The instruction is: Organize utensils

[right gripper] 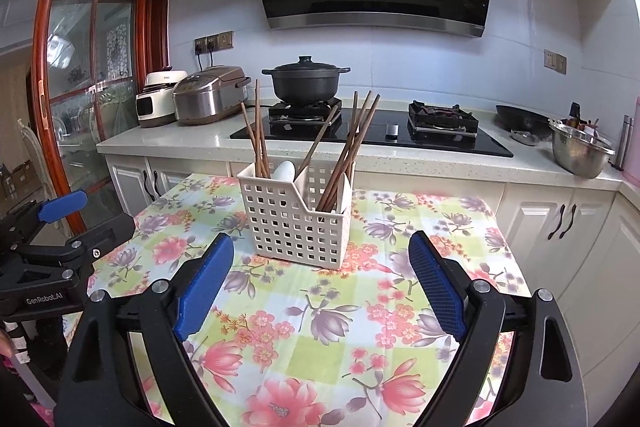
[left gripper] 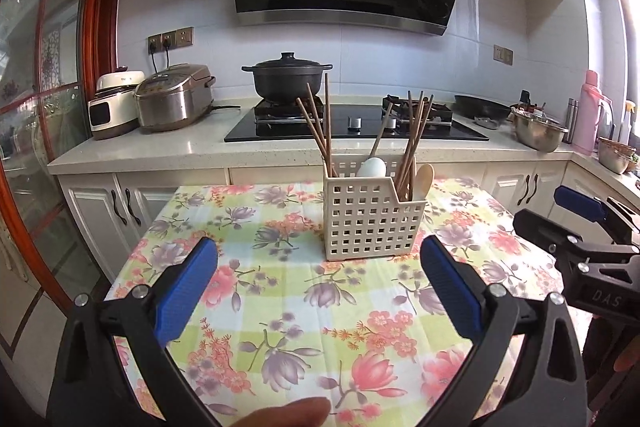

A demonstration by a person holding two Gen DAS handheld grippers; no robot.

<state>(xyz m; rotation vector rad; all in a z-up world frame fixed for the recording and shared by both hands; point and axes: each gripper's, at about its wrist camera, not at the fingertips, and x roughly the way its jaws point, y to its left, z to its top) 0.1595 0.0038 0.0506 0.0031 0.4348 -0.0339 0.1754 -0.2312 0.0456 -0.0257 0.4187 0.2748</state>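
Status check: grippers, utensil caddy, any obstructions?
Left gripper open, empty. Right gripper open, empty. Cream perforated plastic caddy upright on floral tablecloth, brown wooden chopsticks and spoons inside. No loose utensils or obstructions in view.

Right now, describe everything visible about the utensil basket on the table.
The utensil basket is cream plastic, its walls perforated with square holes and its front rim stepped lower on one side. It stands upright on the floral tablecloth, holding brown chopsticks, a white spoon and a pale wooden spoon. Neither gripper touches it.
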